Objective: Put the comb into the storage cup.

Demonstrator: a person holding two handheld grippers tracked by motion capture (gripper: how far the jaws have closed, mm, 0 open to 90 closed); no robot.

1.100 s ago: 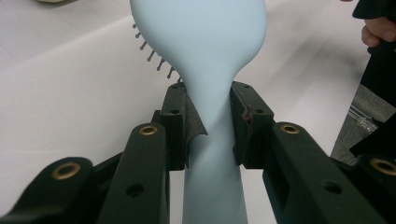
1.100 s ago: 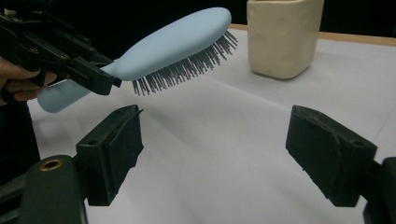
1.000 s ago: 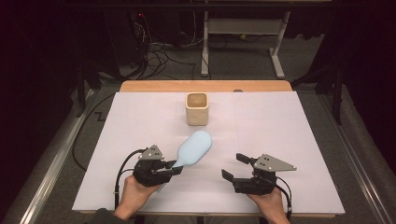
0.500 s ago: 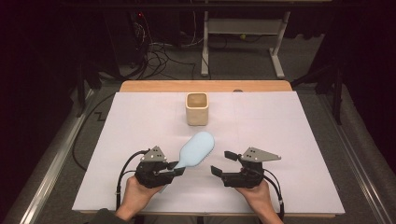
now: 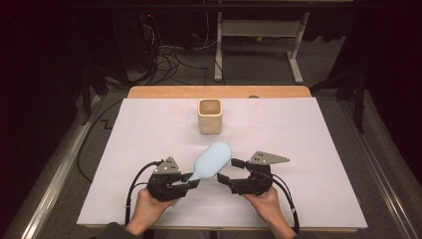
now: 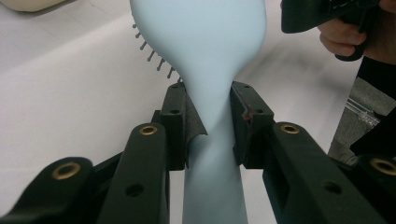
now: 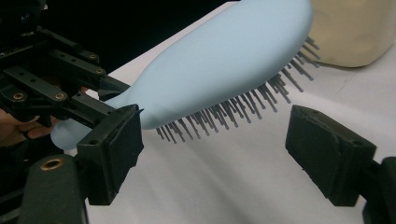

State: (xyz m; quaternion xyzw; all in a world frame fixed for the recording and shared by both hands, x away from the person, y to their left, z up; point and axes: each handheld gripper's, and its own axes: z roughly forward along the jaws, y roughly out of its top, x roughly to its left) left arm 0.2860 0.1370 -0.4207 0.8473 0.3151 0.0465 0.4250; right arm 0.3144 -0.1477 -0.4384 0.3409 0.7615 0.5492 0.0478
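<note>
A light-blue hairbrush (image 5: 213, 159) hangs just above the white sheet with its bristles facing down. My left gripper (image 5: 191, 181) is shut on the neck of its handle. In the left gripper view the two pads clamp the narrow handle (image 6: 208, 116) and the hairbrush head (image 6: 205, 56) stretches away ahead. My right gripper (image 5: 228, 170) stands open right beside the head, on its right. In the right gripper view its open jaws (image 7: 219, 149) frame the bristle side of the hairbrush (image 7: 224, 70), and neither pad touches it.
A beige square cup (image 5: 210, 116) stands upright beyond the brush, mid-table; the cup (image 7: 350, 32) sits just behind the brush tip. A white sheet (image 5: 308, 149) covers the wooden table (image 5: 219, 92). Cables and a desk frame (image 5: 259, 30) lie on the dark floor behind.
My right gripper has slid left across the sheet until its open jaws are next to the brush head. The left gripper and the brush have stayed in place.
</note>
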